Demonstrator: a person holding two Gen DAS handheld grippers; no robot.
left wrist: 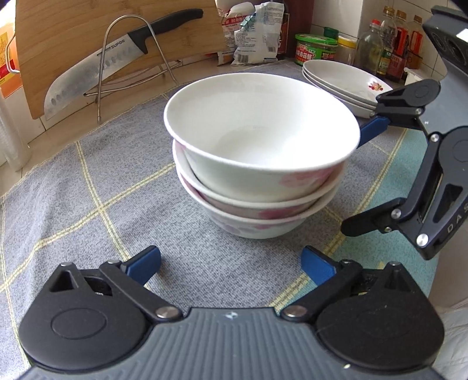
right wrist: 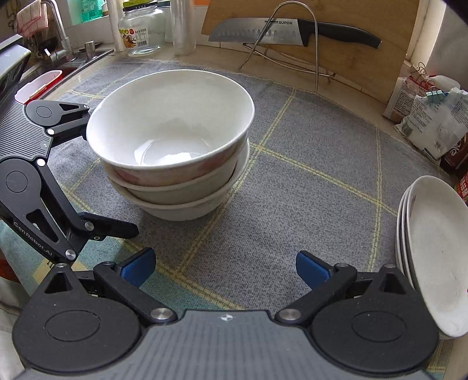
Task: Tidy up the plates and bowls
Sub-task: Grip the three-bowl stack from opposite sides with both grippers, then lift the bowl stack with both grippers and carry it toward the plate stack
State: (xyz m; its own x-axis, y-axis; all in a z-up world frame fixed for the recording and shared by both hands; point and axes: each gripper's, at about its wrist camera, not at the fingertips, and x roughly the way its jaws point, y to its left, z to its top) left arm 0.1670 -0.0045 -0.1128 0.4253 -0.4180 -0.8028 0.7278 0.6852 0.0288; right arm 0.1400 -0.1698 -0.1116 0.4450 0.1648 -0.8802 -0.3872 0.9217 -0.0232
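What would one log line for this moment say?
bowls: three stacked on cloth | plates: stacked apart | left gripper: open, empty | right gripper: open, empty

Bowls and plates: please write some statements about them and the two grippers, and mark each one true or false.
1. Three bowls are nested in one stack. True.
2. The left gripper is shut on a bowl. False: its fingers are open and hold nothing.
3. The plates are stacked on the cloth, apart from the bowls. True.
4. The top bowl holds food. False: it is empty.
5. The right gripper holds a plate. False: it is open and empty.
6. A knife rests against the board behind the bowls. True.
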